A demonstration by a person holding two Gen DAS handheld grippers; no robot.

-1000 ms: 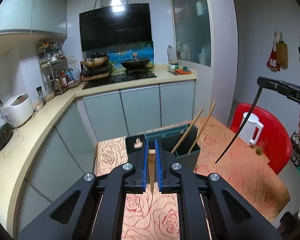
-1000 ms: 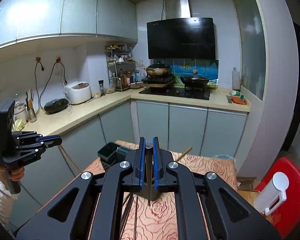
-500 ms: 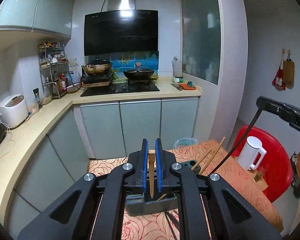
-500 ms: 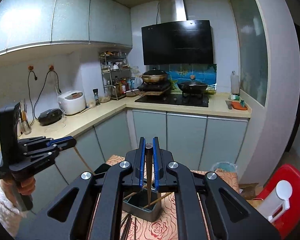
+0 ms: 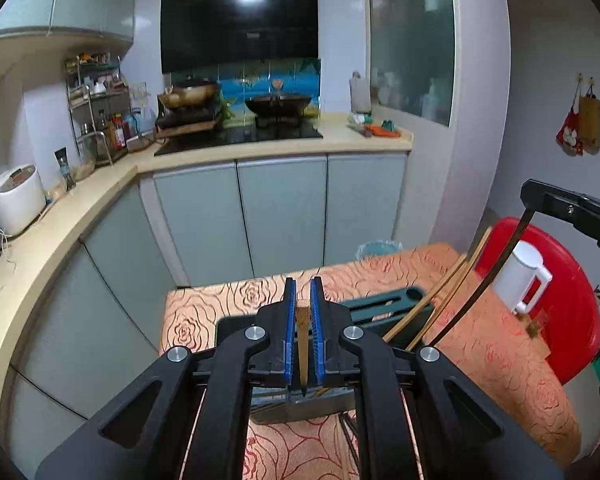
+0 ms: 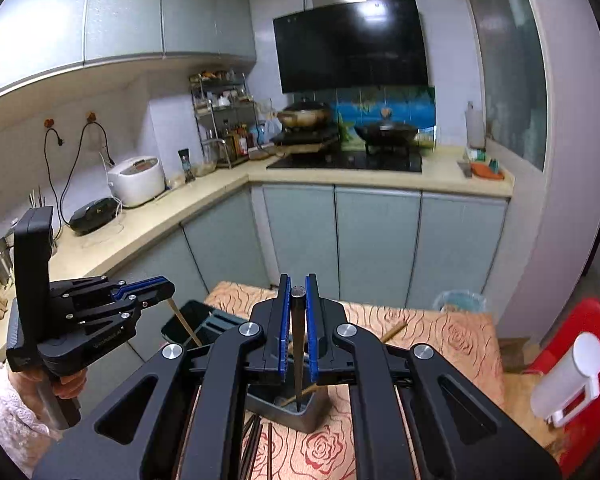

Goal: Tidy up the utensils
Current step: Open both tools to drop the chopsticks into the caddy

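left gripper (image 5: 302, 344) clamped on wooden chopstick (image 5: 302, 340), tip down over dark utensil holder (image 5: 384, 304) | holder sits on rose-pattern table (image 5: 500, 344), two wooden chopsticks (image 5: 440, 296) leaning in it | right gripper (image 6: 296, 332) clamped on dark chopstick (image 6: 298, 344), tip inside holder compartment | white kettle (image 5: 520, 276) far right

Dim indoor light, hood glare, fisheye-warped edges
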